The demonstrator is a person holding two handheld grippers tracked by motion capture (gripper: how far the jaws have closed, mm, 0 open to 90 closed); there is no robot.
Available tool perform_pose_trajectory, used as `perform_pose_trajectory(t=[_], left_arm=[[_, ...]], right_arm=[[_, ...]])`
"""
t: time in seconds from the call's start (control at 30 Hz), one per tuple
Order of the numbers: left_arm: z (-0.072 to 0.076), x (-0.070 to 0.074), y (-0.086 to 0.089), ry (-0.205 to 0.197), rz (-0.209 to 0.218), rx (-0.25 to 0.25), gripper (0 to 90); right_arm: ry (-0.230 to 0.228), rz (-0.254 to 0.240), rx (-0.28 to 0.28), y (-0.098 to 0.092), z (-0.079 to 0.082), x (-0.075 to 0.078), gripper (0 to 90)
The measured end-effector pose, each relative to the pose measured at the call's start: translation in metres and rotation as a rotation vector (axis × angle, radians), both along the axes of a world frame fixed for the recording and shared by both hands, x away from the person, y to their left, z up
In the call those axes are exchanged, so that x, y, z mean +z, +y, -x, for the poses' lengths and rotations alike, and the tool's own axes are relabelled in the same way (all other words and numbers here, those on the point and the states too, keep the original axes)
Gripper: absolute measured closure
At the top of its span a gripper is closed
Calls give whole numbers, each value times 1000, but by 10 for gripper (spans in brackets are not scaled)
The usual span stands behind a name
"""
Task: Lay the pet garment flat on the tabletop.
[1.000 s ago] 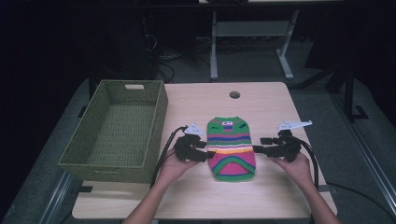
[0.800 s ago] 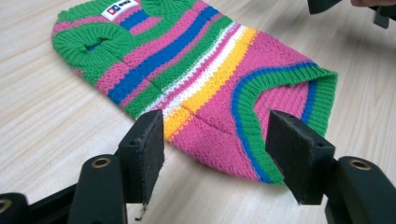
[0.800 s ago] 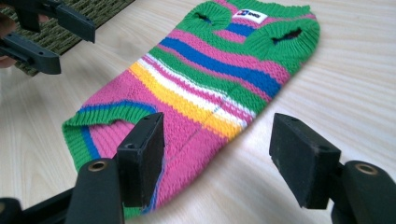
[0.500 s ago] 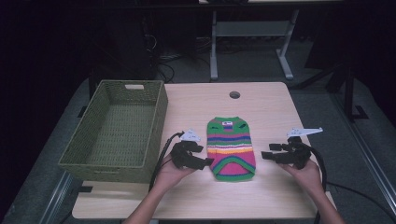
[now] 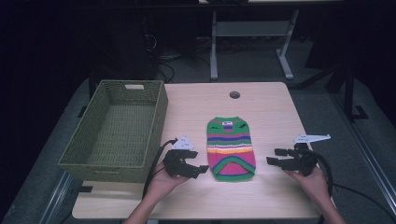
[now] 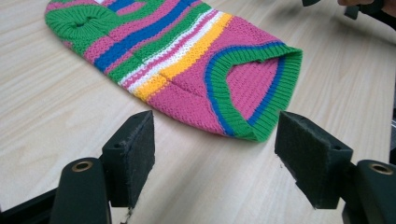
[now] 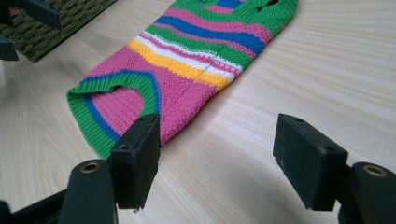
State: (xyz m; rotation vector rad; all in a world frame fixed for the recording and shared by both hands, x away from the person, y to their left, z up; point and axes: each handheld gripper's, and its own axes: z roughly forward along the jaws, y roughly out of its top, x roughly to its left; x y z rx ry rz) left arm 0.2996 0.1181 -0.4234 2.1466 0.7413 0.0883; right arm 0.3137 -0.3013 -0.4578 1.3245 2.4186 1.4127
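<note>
A pale wood-grain table (image 5: 271,107) is seen from above in a dimly lit room, its top marked by a round cable hole (image 5: 234,94) near the far edge. The same light grain is shown close up in the left gripper view (image 6: 56,116) and the right gripper view (image 7: 336,70). Beyond the table, a white desk frame (image 5: 252,30) is set on grey carpet (image 5: 322,107), with loose cables (image 5: 187,51) gathered on the floor beside it. A dark stand (image 5: 348,79) is partly lost in shadow at right.
</note>
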Motion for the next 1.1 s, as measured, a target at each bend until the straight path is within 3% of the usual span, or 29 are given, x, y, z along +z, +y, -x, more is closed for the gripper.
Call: perform_pose_trajectory(t=[0.2, 0.3, 0.43, 0.5, 0.8, 0.97, 1.1], left_arm=[[12, -6, 4, -4, -19, -7, 268], [15, -6, 6, 0, -26, -9, 253], [23, -4, 10, -21, -4, -1, 252], [26, -4, 12, -12, 14, 8, 252], [38, -5, 21, -26, 26, 12, 246], [44, -7, 23, -36, 25, 9, 244], [47, -12, 26, -31, 51, 17, 242]], right_arm=[[-9, 0, -2, -4, 9, -1, 306], [-22, -30, -6, -7, 14, -1, 306], [-34, -38, -14, -8, 19, -1, 304], [-34, -35, -15, -9, 21, -3, 300], [-19, -34, -24, -14, 34, -6, 288], [-33, -18, -36, -17, 46, -7, 287], [-45, -73, -47, -22, 54, -6, 287]])
